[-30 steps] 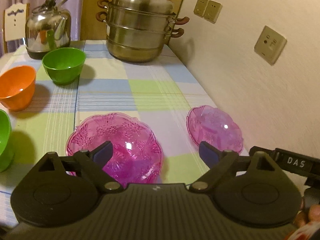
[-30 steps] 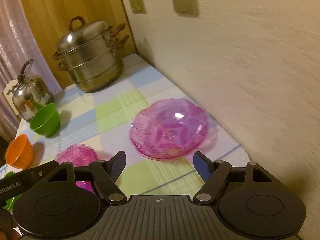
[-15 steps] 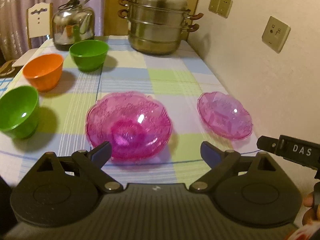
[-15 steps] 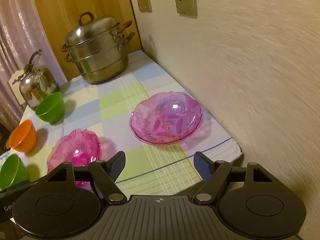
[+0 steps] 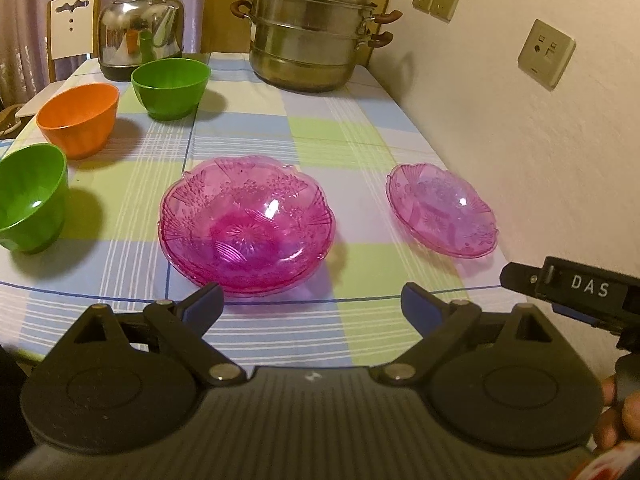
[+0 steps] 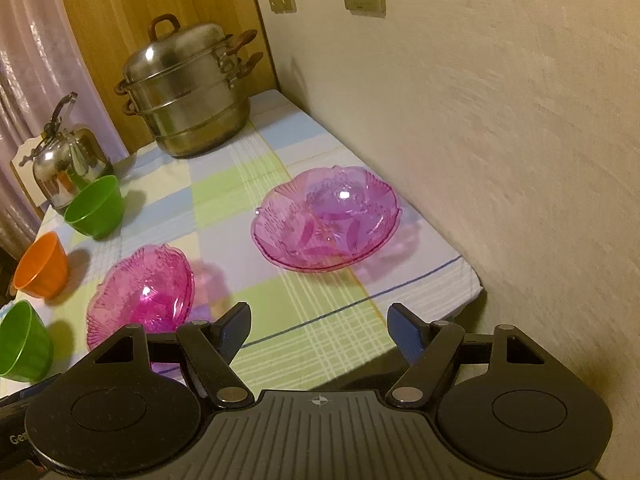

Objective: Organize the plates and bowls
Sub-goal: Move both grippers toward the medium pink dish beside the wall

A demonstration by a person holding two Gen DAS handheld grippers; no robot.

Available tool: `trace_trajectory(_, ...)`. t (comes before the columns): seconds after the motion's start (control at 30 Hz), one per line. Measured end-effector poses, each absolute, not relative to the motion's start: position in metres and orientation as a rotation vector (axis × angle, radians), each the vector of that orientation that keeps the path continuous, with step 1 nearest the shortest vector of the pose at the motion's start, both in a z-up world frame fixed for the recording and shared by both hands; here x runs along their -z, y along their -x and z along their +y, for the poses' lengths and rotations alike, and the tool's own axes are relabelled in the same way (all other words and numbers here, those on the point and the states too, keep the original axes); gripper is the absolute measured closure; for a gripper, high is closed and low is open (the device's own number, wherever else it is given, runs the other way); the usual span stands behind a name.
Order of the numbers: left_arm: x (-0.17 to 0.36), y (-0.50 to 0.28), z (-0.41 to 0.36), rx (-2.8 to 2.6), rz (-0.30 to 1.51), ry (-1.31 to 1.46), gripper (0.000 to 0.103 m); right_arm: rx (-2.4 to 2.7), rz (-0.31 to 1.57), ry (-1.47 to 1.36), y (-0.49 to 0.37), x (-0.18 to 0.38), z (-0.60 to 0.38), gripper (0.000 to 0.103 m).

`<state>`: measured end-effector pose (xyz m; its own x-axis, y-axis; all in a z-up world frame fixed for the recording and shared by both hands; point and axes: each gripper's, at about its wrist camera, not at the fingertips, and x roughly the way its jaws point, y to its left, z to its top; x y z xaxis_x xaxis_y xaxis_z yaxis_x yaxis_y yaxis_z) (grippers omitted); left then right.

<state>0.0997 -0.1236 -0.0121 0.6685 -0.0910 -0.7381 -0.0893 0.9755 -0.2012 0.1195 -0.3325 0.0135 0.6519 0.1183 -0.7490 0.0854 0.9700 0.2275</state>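
So I've got both grippers held low over the near edge of the table (image 5: 248, 116), which has a checked cloth in pale blue, green and white. My left gripper (image 5: 312, 306) has its jaws spread wide with nothing between them, and right past its tips sits the big pink glass bowl (image 5: 246, 222). It looks like a couple of the same bowls nested together, going by the doubled rim, but I can't say for sure.

My right gripper (image 6: 319, 326) is spread wide too, nothing in it. Ahead of it is the shallower pink glass plate (image 6: 326, 218), sitting close to the wall (image 6: 500, 140) on the right side of the table, well apart from the big bowl.

Over on the left side there are three plastic bowls, all upright and separate from each other: a green bowl (image 5: 30, 196) nearest me, an orange bowl (image 5: 78, 120) behind it, and another green bowl (image 5: 171, 82) further back.

At the far end stand a shiny kettle (image 5: 140, 28) and a tall stacked steamer pot (image 5: 312, 36) with its lid on. A white chair back (image 5: 72, 26) pokes up behind the kettle, and there are a few sockets on the wall.
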Motion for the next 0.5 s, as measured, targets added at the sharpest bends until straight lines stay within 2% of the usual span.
trace_trajectory(0.5, 0.018, -0.124, -0.132, 0.127, 0.845, 0.249, 0.008, 0.027, 0.868, -0.284, -0.128, -0.003, -0.350, 0.028)
